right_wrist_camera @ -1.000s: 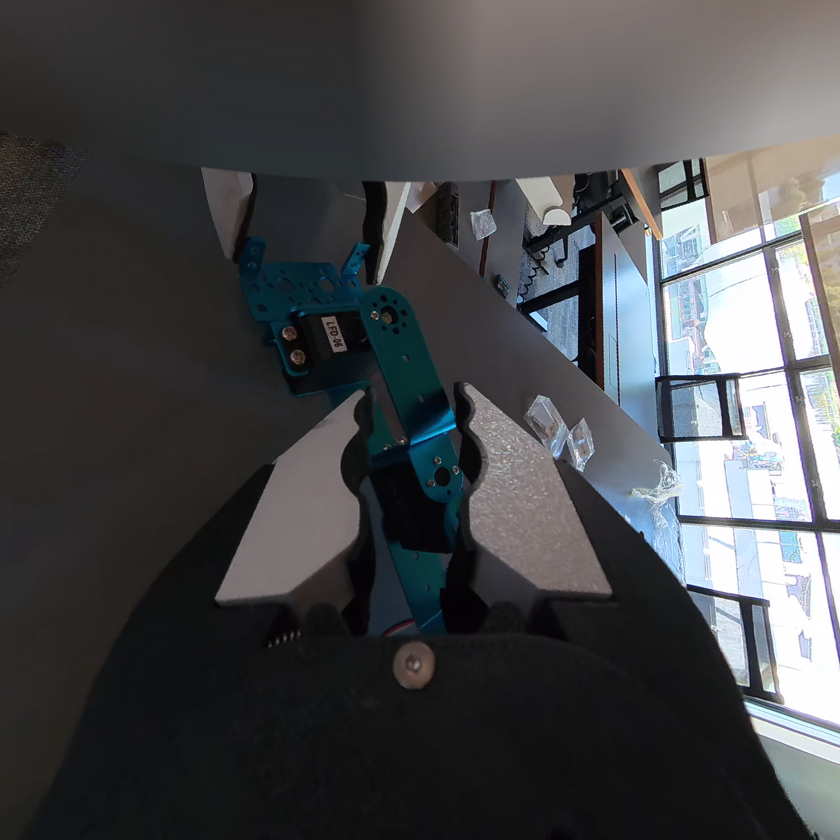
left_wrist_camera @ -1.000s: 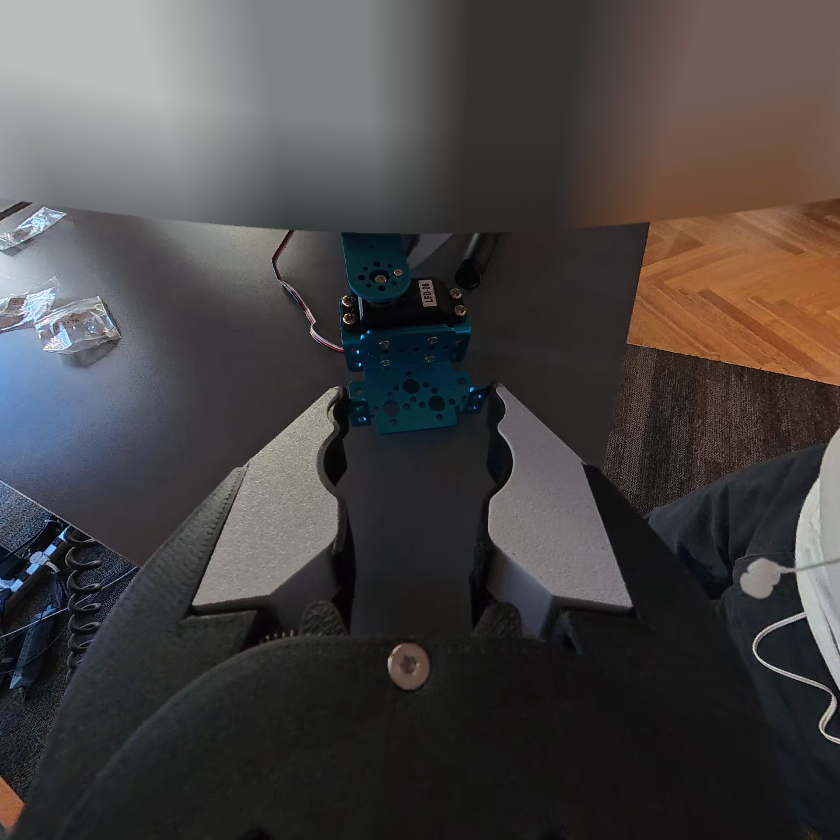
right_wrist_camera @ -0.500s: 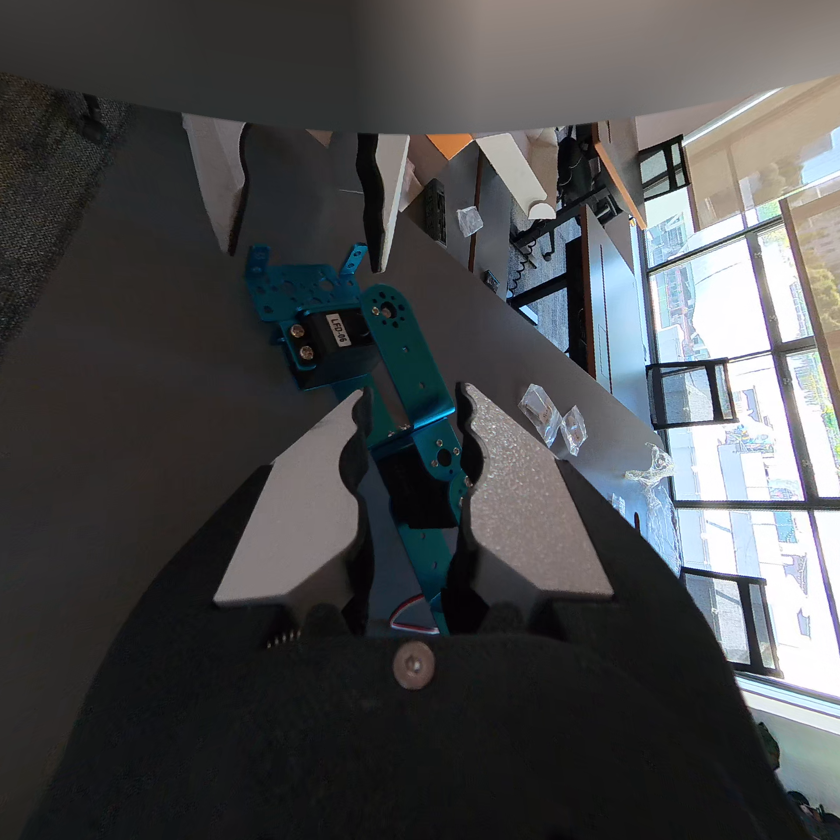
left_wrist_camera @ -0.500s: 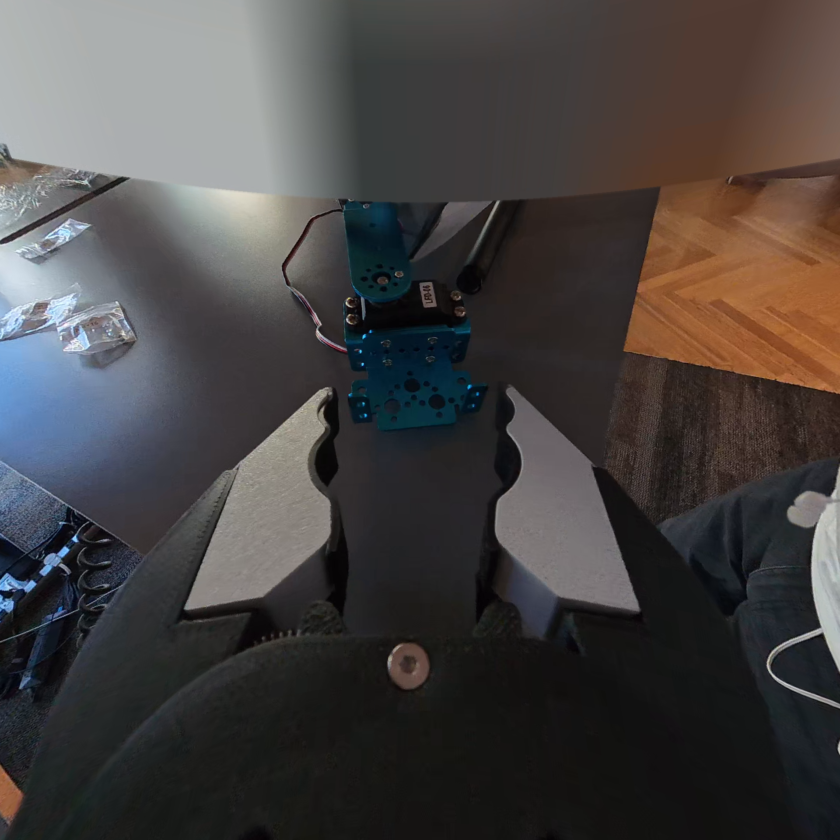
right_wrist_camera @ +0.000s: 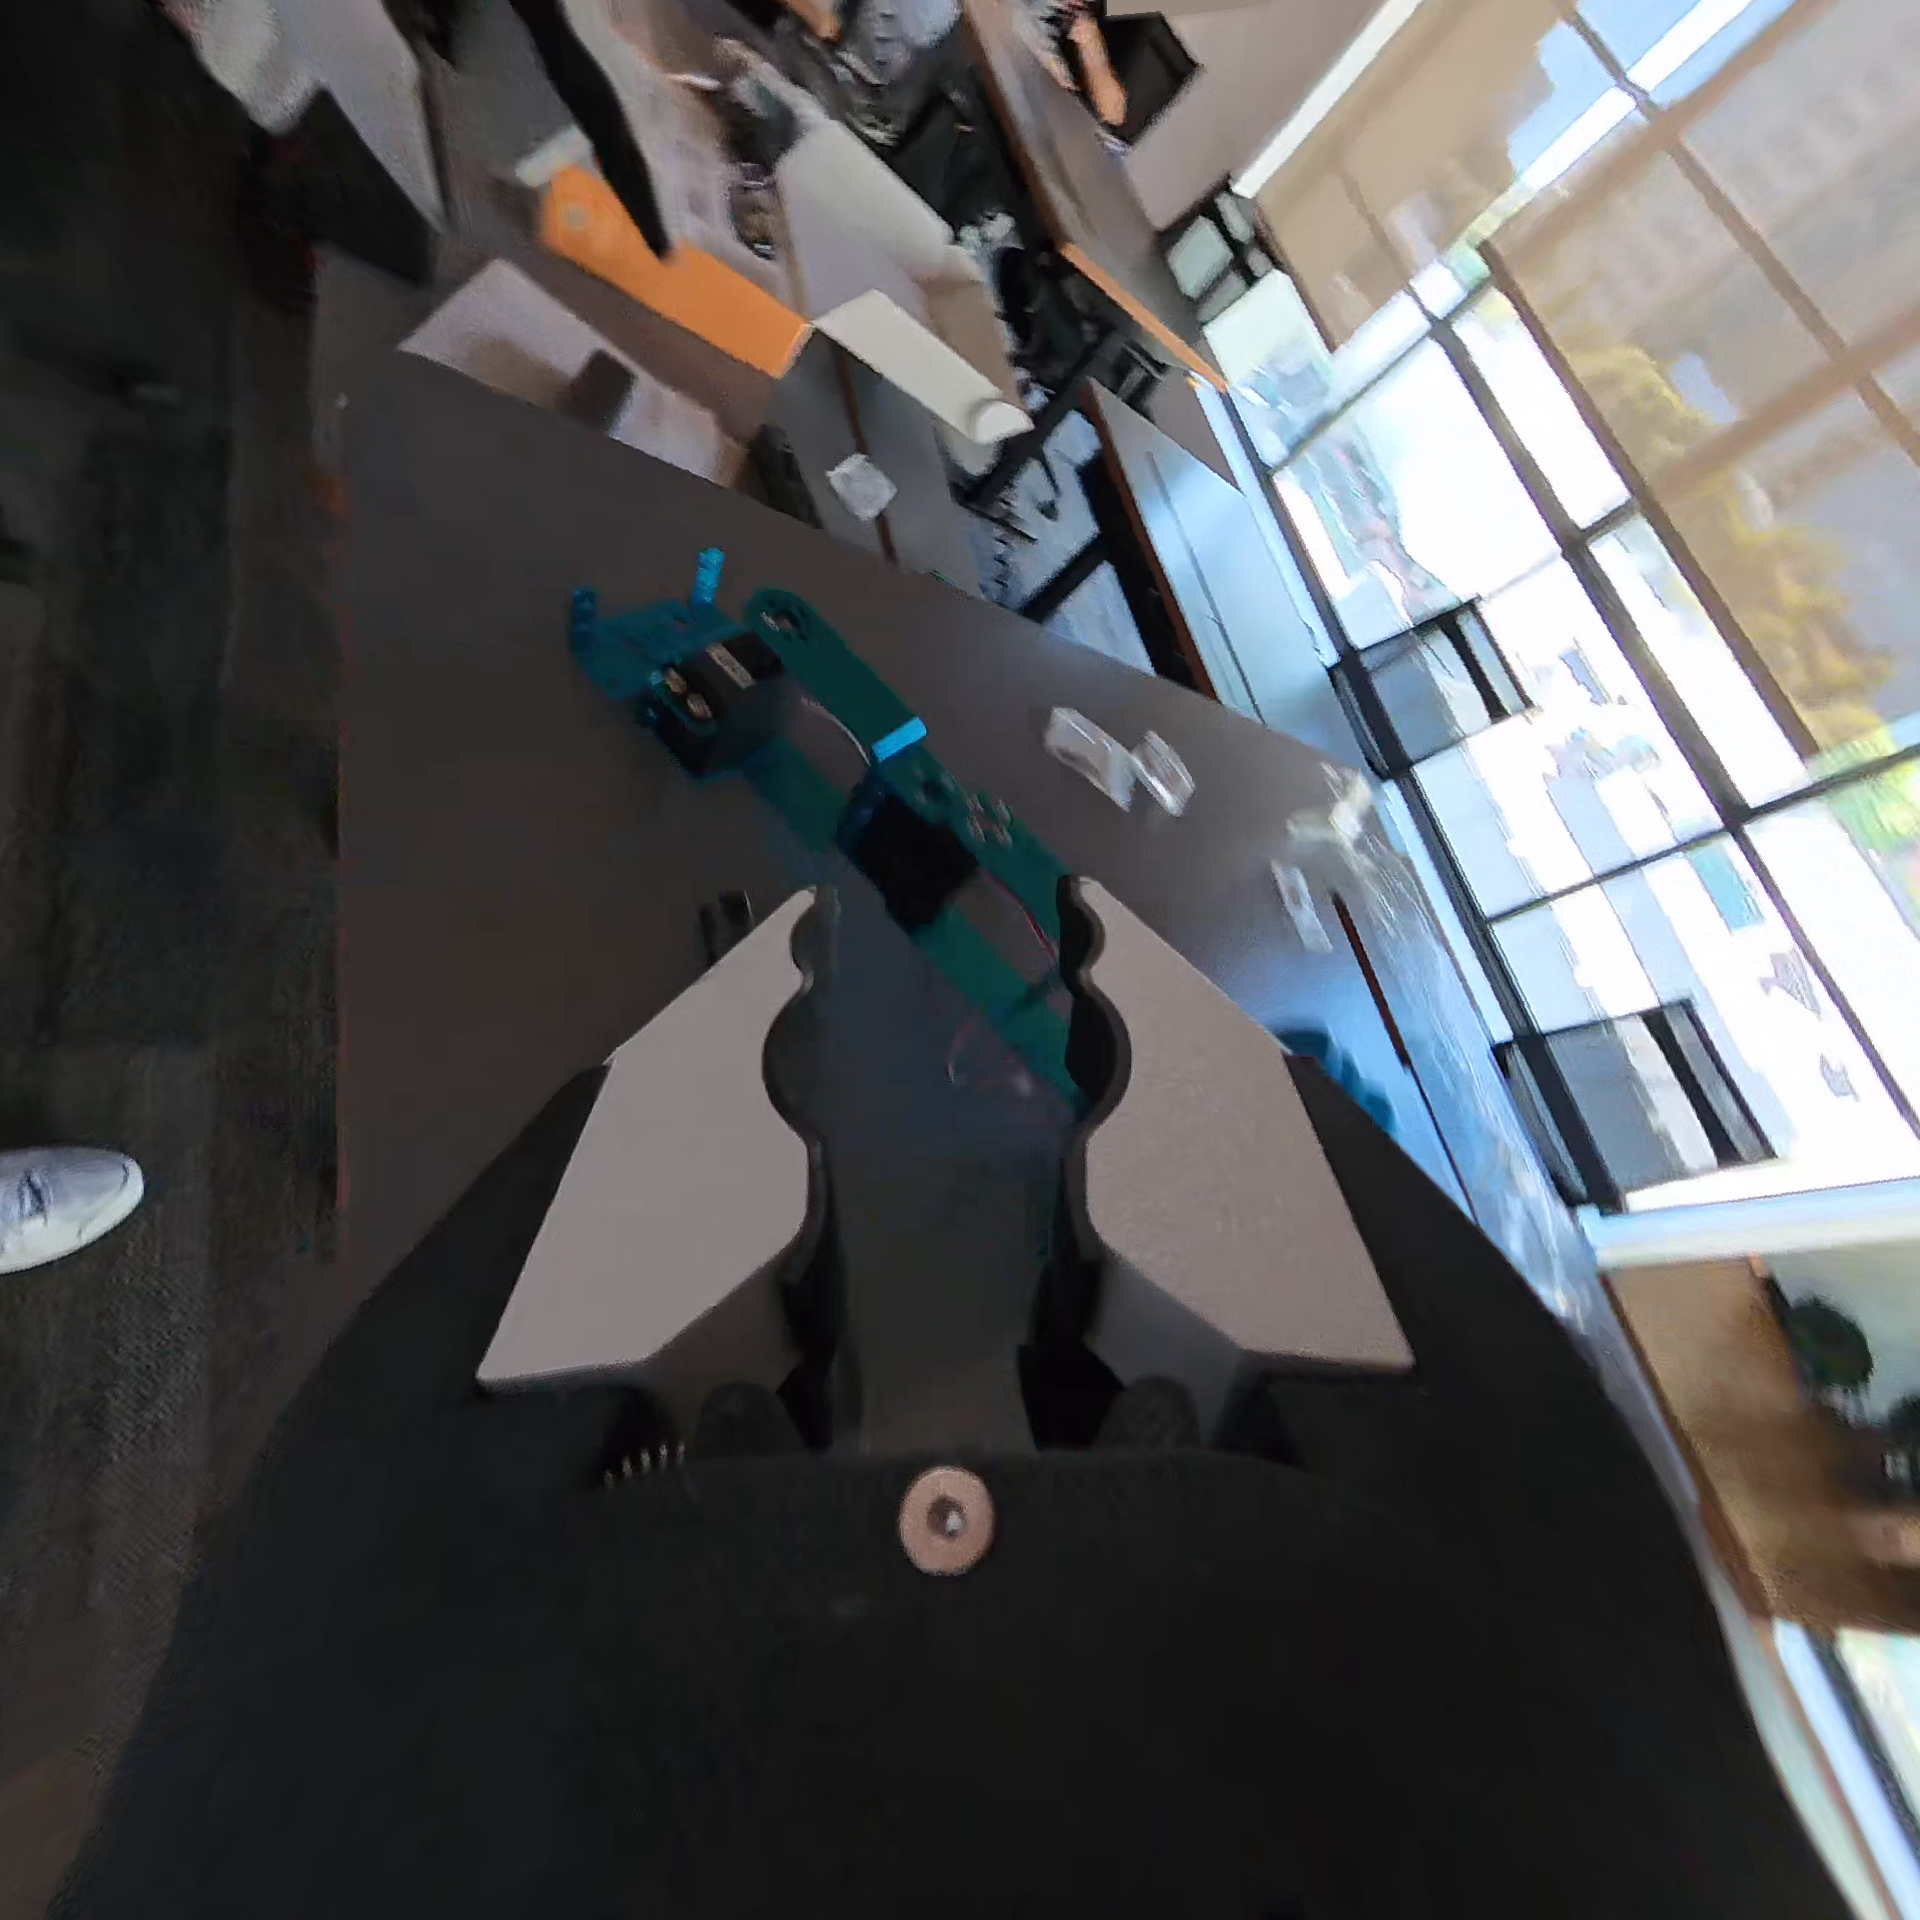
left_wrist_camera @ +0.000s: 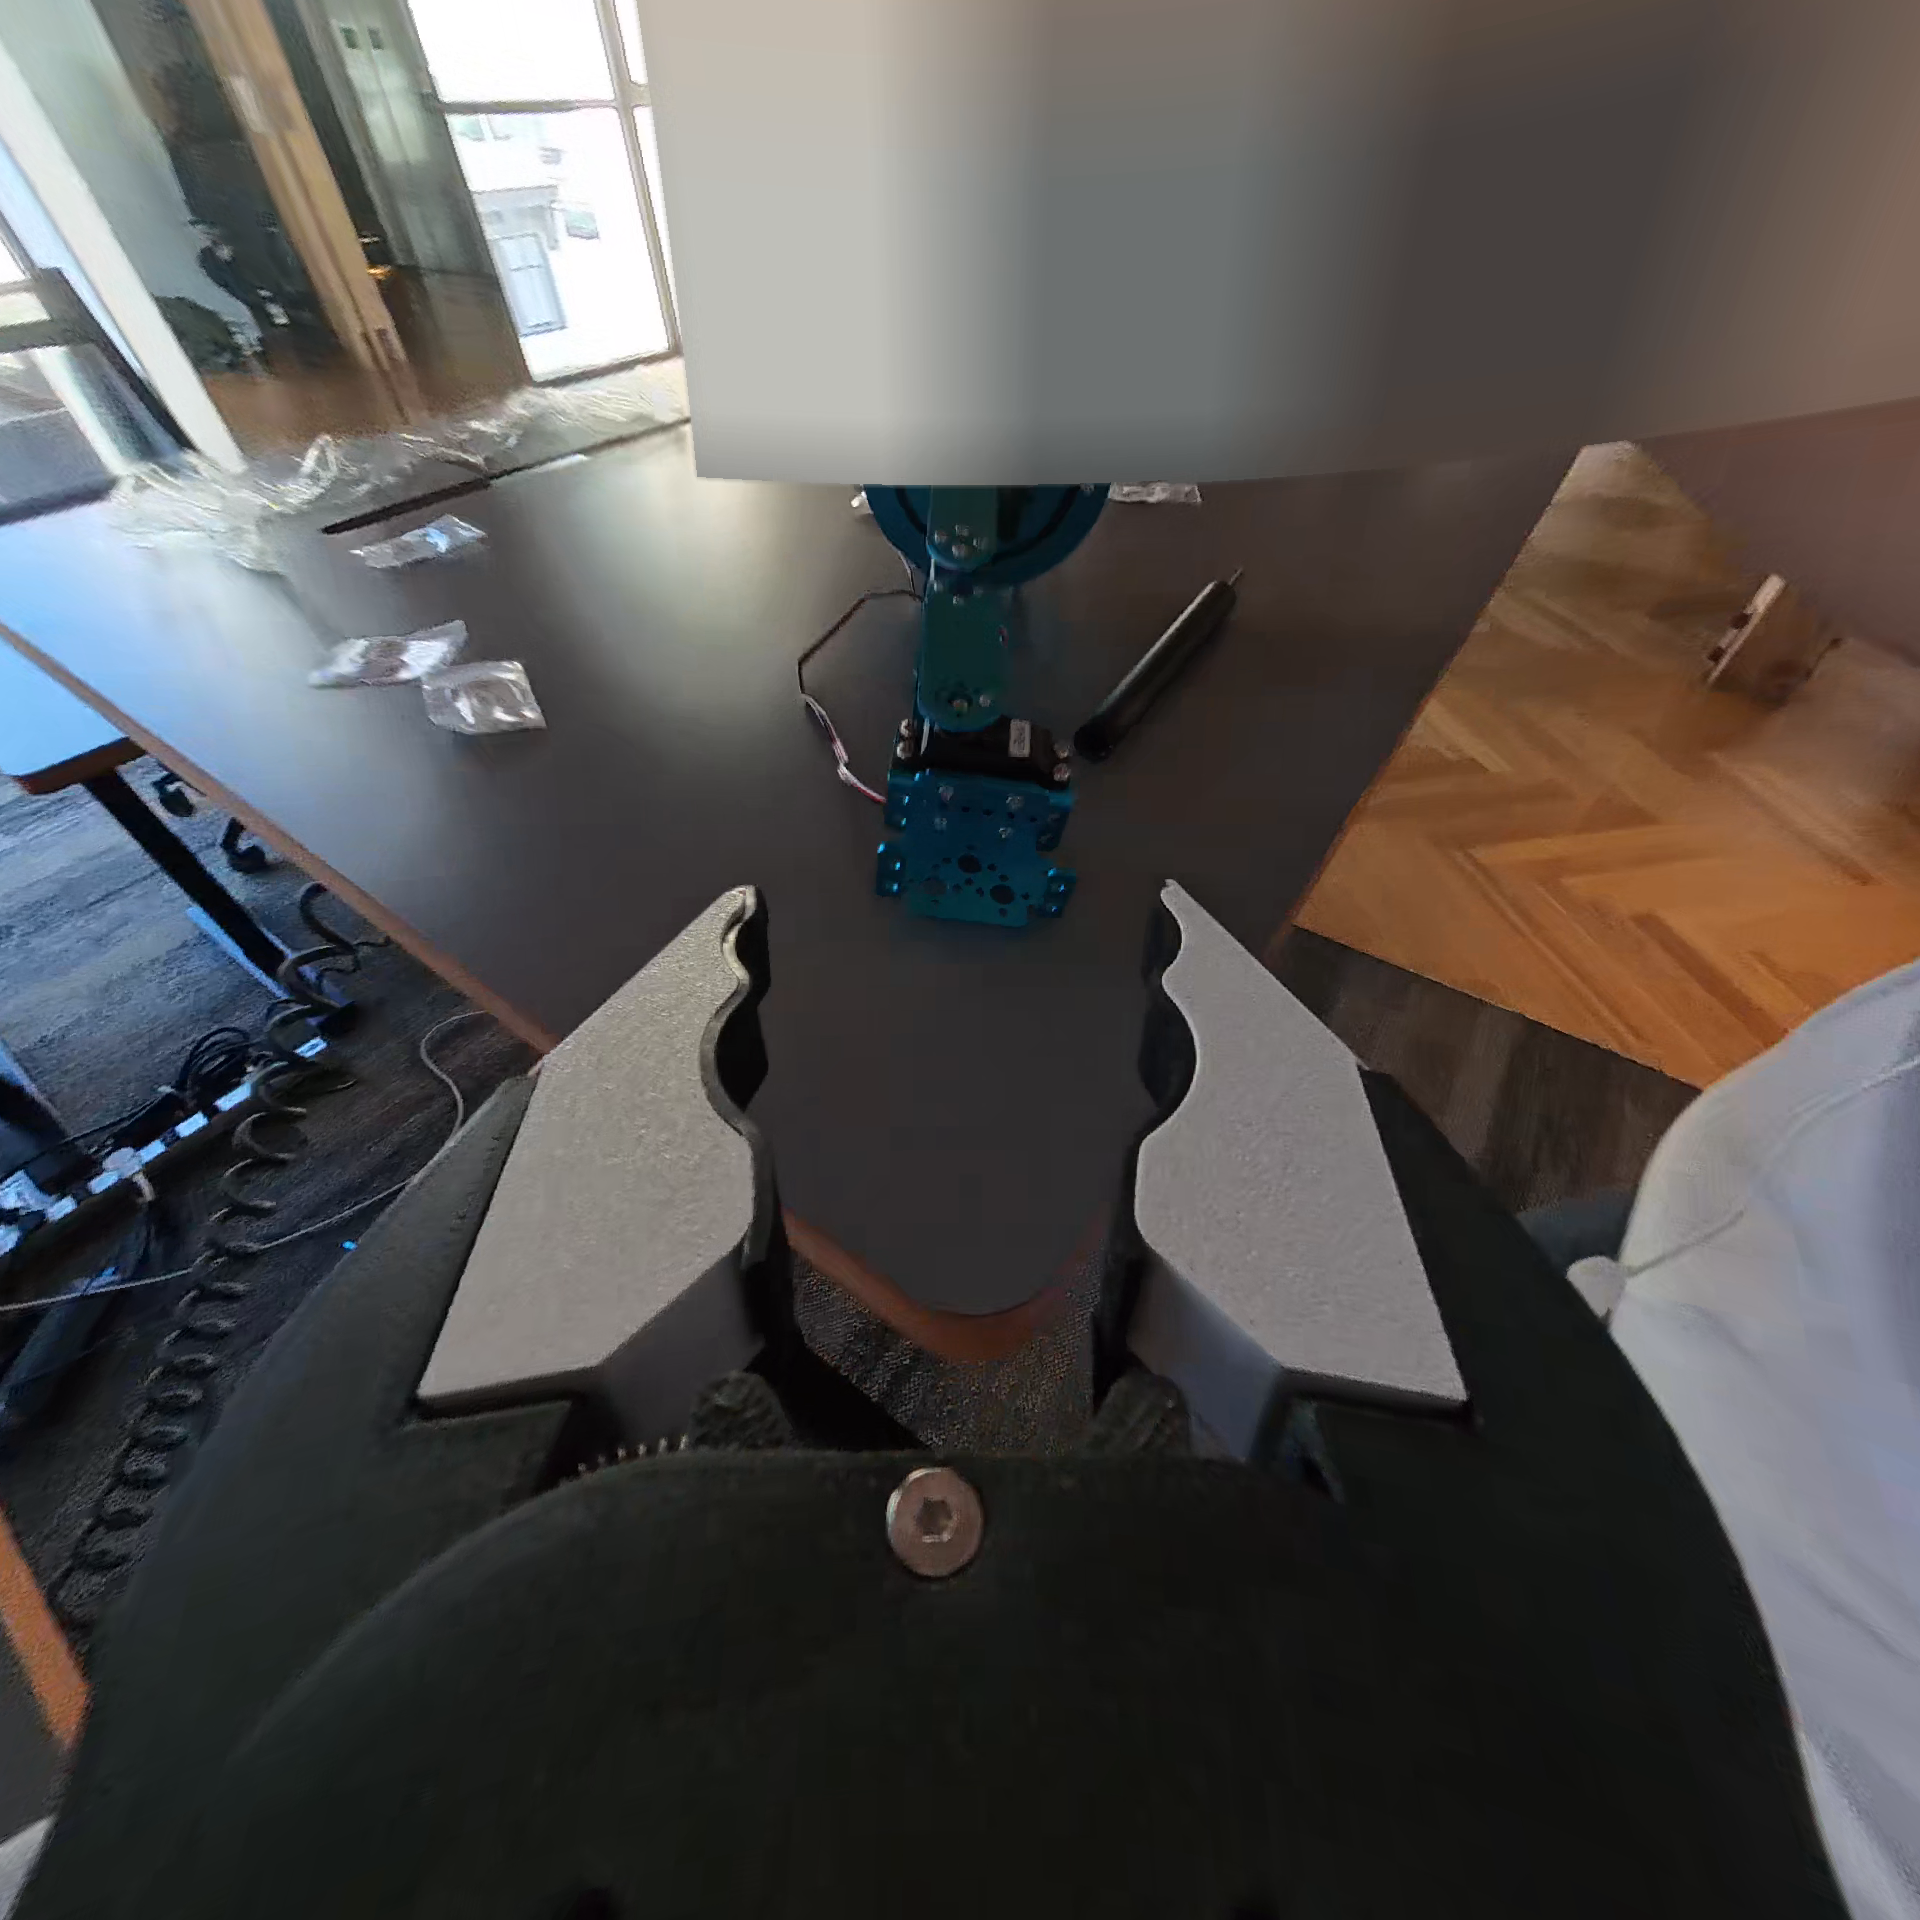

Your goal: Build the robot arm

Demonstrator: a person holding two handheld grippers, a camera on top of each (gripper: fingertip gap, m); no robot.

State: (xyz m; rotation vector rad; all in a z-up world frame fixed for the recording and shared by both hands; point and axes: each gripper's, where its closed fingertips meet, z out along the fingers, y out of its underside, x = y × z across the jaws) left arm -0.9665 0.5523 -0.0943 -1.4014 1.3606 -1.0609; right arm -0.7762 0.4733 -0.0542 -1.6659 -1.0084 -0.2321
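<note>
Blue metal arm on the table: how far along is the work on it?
Done: the blue arm lies assembled on the table, motors bolted in. In hand: nothing; the left gripper and right gripper are open, empty. Left: perhaps the small bags lying beside it; I can't tell.

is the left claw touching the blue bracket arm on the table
Apart. In the left wrist view, the open left claw sits short of the blue bracket arm, with bare dark table between them.

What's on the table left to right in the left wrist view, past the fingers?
Plastic bags → blue servo bracket arm → black rod. The left gripper is open, short of the arm.
</note>
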